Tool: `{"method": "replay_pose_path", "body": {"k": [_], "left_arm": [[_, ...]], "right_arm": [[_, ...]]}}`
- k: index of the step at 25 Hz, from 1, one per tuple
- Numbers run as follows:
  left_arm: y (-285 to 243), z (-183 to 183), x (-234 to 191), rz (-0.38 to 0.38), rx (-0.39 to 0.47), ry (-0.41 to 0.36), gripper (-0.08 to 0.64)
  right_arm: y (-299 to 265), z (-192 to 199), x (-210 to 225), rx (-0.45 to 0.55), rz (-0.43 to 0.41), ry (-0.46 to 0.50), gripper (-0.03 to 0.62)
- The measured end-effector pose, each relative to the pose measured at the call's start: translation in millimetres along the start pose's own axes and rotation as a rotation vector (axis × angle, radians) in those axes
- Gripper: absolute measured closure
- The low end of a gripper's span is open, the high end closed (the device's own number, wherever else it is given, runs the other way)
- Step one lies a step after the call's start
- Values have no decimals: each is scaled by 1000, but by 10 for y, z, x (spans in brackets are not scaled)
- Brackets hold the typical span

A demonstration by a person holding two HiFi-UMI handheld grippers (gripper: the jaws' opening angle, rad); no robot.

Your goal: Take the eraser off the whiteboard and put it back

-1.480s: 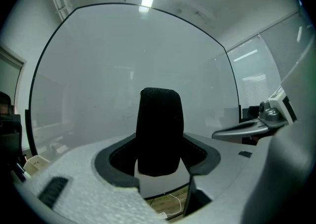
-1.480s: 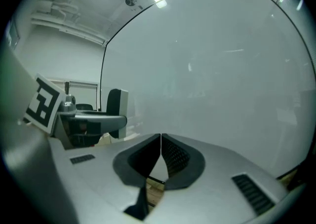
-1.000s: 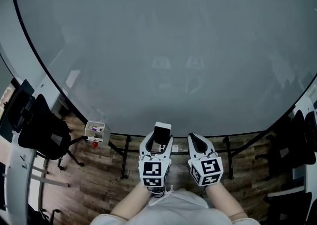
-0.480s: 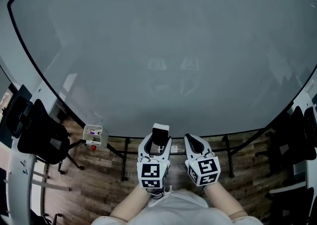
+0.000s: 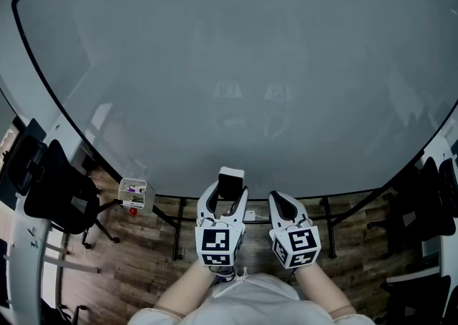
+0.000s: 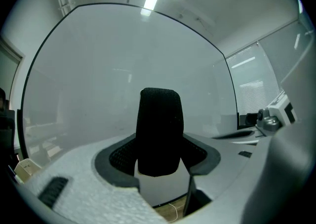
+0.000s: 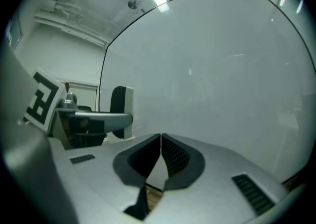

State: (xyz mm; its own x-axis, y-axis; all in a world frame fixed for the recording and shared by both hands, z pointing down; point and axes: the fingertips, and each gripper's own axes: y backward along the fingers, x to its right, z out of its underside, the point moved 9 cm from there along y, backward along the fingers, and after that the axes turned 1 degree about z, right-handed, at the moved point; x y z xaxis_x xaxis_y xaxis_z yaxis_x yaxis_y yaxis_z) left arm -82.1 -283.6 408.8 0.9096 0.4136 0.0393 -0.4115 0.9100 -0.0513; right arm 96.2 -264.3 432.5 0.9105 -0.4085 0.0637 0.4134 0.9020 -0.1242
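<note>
The large whiteboard (image 5: 229, 66) fills most of the head view, and its surface looks blank. My left gripper (image 5: 227, 192) is shut on the eraser (image 5: 230, 182), a white block with a black felt face, held upright at the board's lower edge. In the left gripper view the eraser (image 6: 159, 129) stands between the jaws of the left gripper (image 6: 159, 161), felt side toward the camera, with the whiteboard (image 6: 98, 70) behind it. I cannot tell whether it touches the board. My right gripper (image 5: 280, 203) is shut and empty beside it. The right gripper view shows the right gripper (image 7: 161, 150) with jaws together and the eraser (image 7: 121, 110) off to the left.
A small clear tray (image 5: 134, 189) holding a few items hangs near the board's lower left corner, with a red object (image 5: 132, 210) under it. Black chairs (image 5: 61, 195) stand at the left and more chairs (image 5: 422, 205) at the right. The board's stand legs (image 5: 179, 234) rise from a wooden floor.
My left gripper has lifted the eraser slightly higher against the board's lower edge. The right gripper has hardly moved.
</note>
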Motion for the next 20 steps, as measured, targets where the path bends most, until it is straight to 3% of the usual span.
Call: {"method": "replay_pose_path", "body": {"k": [10, 20], "left_arm": [[-261, -618, -60, -6, 104, -29, 302], [-581, -672, -48, -18, 49, -38, 302]], "right_arm": [[-27, -85, 77, 20, -1, 7, 565], [-58, -112, 193, 28, 7, 1, 565]]}}
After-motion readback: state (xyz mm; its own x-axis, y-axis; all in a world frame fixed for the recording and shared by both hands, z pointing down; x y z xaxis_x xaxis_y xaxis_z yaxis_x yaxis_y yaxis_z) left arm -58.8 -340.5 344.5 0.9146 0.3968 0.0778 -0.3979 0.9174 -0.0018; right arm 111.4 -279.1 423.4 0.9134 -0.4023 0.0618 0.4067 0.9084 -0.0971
